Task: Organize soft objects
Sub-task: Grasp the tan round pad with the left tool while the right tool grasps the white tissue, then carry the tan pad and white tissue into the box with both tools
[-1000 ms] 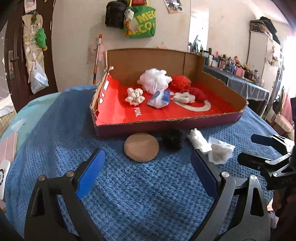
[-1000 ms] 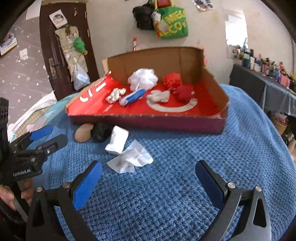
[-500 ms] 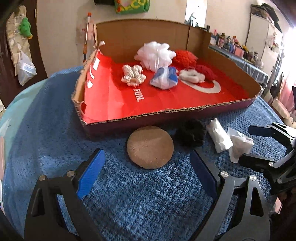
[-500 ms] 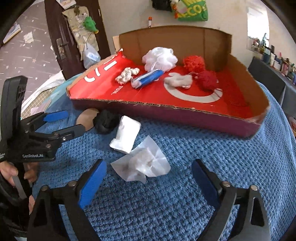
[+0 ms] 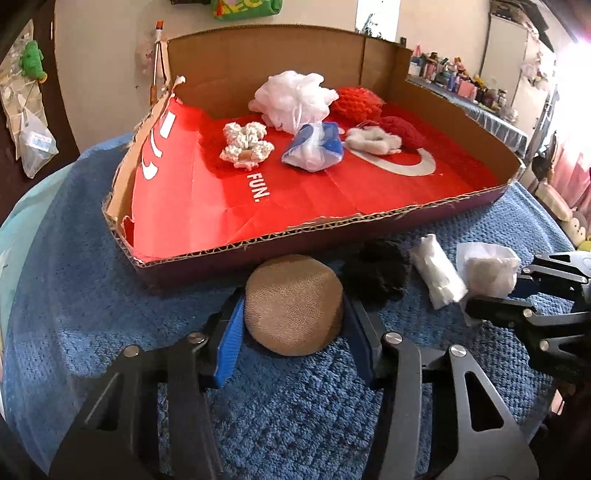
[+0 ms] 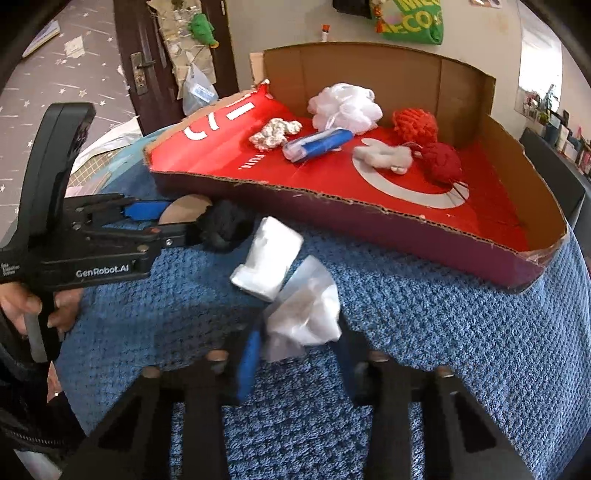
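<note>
White "FUN." stood printed on the red lining of the cardboard box [image 5: 258, 192], "GenRobot.AI" was on the black body of the left gripper [image 6: 177, 225], partial letters "ECO" showed on the green bag [image 6: 412, 22] hung on the wall

Green bag [image 6: 412, 20] hanging on the wall; dark door [image 6: 147, 62] at left; cluttered shelf of bottles [image 5: 454, 75] at right.

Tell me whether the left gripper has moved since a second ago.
Yes. The left gripper advanced toward the cardboard tray, its jaws closing around the tan round pad.
</note>
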